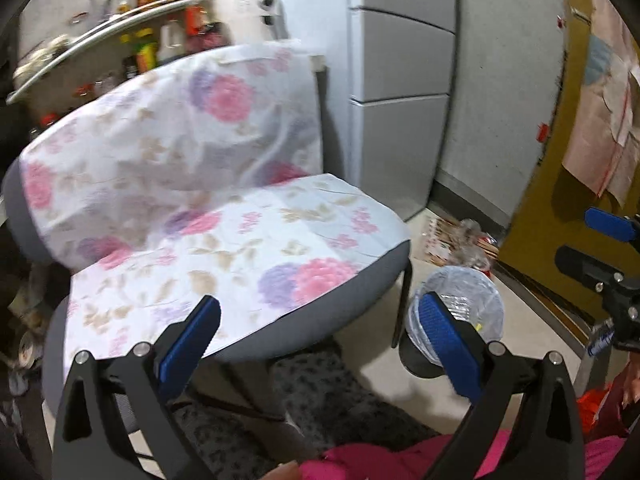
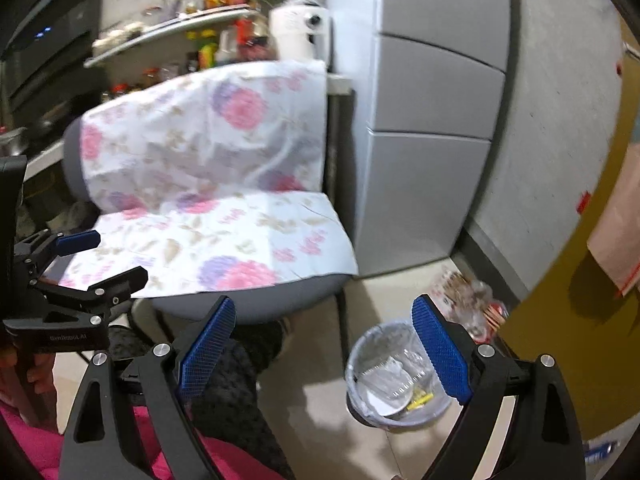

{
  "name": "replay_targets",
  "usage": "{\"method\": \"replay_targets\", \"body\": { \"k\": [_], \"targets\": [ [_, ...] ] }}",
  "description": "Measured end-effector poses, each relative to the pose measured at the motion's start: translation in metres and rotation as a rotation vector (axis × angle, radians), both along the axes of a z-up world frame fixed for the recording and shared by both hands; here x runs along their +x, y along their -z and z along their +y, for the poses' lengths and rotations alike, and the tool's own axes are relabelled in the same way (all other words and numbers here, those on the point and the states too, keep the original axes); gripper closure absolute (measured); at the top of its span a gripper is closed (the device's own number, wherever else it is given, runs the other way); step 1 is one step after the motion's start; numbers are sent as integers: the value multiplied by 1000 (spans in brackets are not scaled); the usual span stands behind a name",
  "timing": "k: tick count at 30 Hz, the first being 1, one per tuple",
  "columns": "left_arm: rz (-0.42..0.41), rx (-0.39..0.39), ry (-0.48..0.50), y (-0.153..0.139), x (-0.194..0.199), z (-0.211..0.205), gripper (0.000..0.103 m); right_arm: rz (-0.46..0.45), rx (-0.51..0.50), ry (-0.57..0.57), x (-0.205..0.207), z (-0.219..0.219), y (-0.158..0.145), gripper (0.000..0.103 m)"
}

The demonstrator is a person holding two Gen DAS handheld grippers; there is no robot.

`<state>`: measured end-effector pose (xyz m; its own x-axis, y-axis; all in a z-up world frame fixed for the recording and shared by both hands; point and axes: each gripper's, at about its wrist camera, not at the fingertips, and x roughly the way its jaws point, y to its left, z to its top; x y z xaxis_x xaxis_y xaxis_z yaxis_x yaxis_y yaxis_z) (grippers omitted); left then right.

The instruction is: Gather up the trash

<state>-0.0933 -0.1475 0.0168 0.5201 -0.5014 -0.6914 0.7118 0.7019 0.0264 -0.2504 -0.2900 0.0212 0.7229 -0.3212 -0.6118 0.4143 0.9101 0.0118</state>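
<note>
A small bin (image 2: 400, 420) lined with a clear bag stands on the pale floor beside the chair; inside lie crumpled clear plastic and white paper. My right gripper (image 2: 324, 346) hovers above and left of it, jaws wide open and empty. The left wrist view shows the same bin (image 1: 480, 292) just behind the right blue pad of my left gripper (image 1: 320, 334), which is also wide open and empty. A heap of loose wrappers (image 2: 472, 300) lies on the floor behind the bin, against the wall. Each gripper shows in the other's view: left gripper (image 2: 108, 258), right gripper (image 1: 592, 240).
A grey chair with a floral cover (image 1: 240, 240) fills the middle. A grey fridge (image 2: 432, 120) stands right of it, a yellow door (image 1: 536, 200) further right. Cluttered shelves (image 1: 120, 20) sit at the back. Pink clothing (image 2: 32, 456) and dark spotted fabric (image 2: 240, 380) lie below the grippers.
</note>
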Motion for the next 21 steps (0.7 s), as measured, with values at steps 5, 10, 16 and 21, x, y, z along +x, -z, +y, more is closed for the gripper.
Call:
{"method": "replay_targets", "body": {
  "k": [5, 10, 16, 21],
  "targets": [
    [-17, -9, -64, -13, -4, 27, 7, -21, -20, -27, -5, 12, -16, 13],
    [-18, -13, -120, -16, 0, 42, 7, -16, -29, -40, -3, 18, -17, 13],
    [-13, -13, -131, -14, 3, 45, 7, 0, -18, -44, 0, 16, -12, 13],
    [-12, -15, -129, -15, 3, 45, 7, -3, -16, -32, -1, 15, -10, 13]
  ]
}}
